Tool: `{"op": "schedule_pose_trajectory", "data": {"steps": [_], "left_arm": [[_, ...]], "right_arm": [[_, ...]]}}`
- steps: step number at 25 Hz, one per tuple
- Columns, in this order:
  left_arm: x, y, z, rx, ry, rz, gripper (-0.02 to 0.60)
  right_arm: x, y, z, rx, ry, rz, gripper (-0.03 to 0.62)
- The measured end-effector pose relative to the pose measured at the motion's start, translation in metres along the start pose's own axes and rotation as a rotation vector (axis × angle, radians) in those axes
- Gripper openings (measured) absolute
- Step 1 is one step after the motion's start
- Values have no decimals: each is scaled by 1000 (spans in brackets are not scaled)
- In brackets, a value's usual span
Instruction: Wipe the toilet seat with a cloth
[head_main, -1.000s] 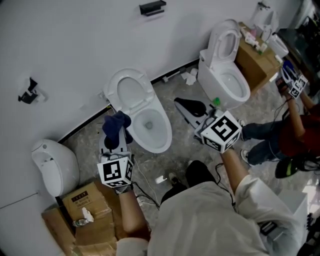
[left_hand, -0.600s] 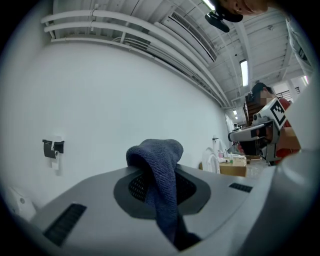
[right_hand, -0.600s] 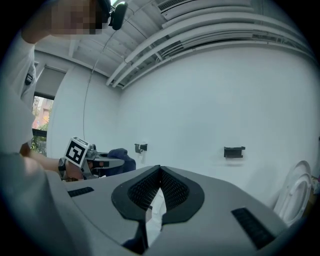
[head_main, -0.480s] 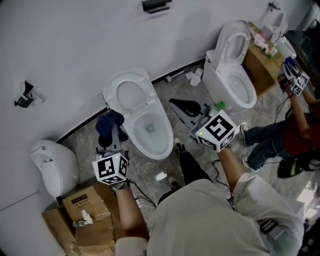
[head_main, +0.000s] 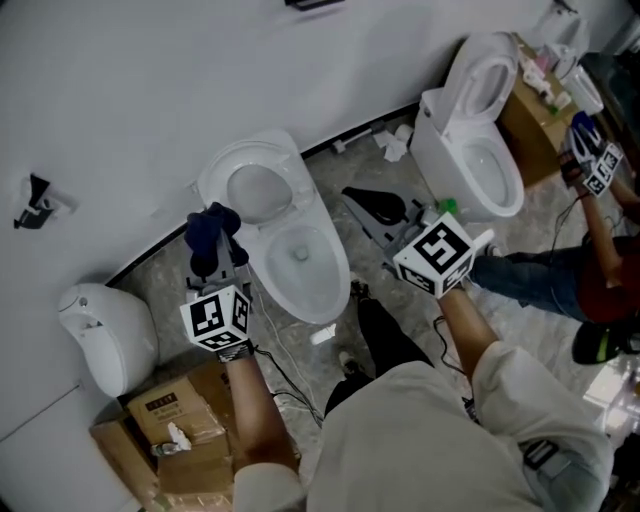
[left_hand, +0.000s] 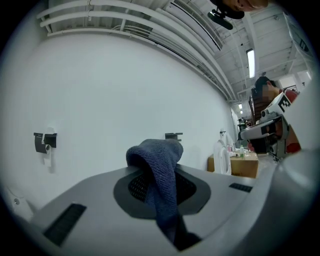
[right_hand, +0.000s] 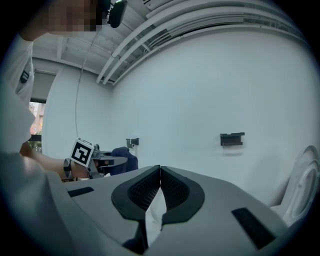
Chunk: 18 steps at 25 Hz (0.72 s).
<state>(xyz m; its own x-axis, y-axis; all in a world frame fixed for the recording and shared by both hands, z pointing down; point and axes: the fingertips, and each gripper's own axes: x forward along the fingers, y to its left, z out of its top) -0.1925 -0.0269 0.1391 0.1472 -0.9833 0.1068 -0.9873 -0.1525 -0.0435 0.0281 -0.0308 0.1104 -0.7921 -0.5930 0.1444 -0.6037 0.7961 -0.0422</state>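
left tool (head_main: 222, 255) clamped on blue cloth (head_main: 207, 232), cloth up beside the raised lid's left edge | right tool (right_hand: 160, 175) jaws together, holding nothing | toilet (head_main: 335, 275) on floor against wall, between both tools

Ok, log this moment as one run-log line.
left gripper: shut on blue cloth, held beside toilet | right gripper: shut, empty | cloth-to-seat contact: cannot tell
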Motion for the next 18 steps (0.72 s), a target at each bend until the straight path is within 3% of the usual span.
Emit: {"op": "schedule_pose_trajectory", "data": {"steps": [18], "left_arm": [[137,34,-88,2,87,-10,37]], "right_arm": [[78,-58,-72,71,75,9,28]]}}
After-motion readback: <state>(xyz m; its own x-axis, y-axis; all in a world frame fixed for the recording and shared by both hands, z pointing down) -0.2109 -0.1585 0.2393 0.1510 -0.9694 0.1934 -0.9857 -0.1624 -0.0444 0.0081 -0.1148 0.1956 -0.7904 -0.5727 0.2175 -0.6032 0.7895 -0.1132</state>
